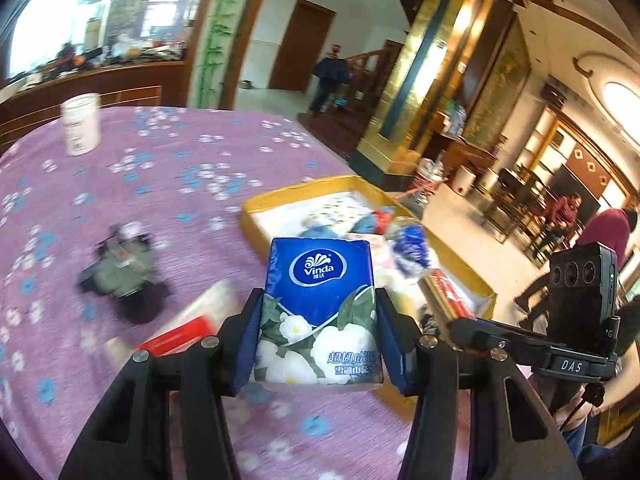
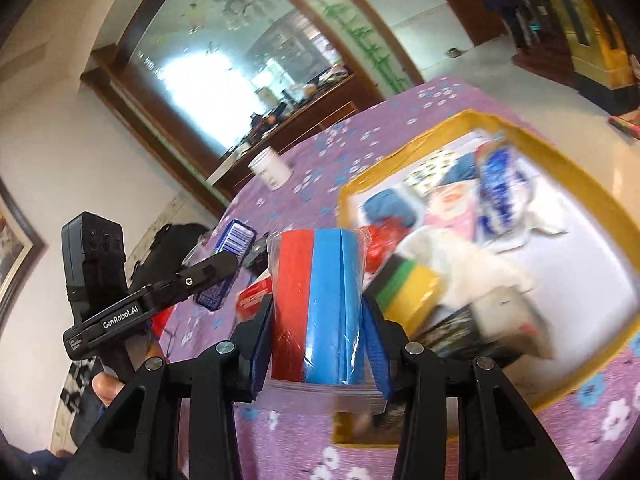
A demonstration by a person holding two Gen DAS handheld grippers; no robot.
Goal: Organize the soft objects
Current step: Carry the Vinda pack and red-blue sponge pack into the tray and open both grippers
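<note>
**Both hand-held grippers loaded, yellow box just ahead**

Left hand-held gripper (image 1: pixel 318 336) is clamped on an upright tissue pack (image 1: pixel 320 308); right hand-held gripper (image 2: pixel 318 340) is clamped on a bagged red-and-blue roll (image 2: pixel 318 304), also upright. The yellow box (image 2: pixel 612 208) lies ahead and to the right on the bench (image 1: pixel 168 168), already crowded; its near-right part looks freest.
</note>
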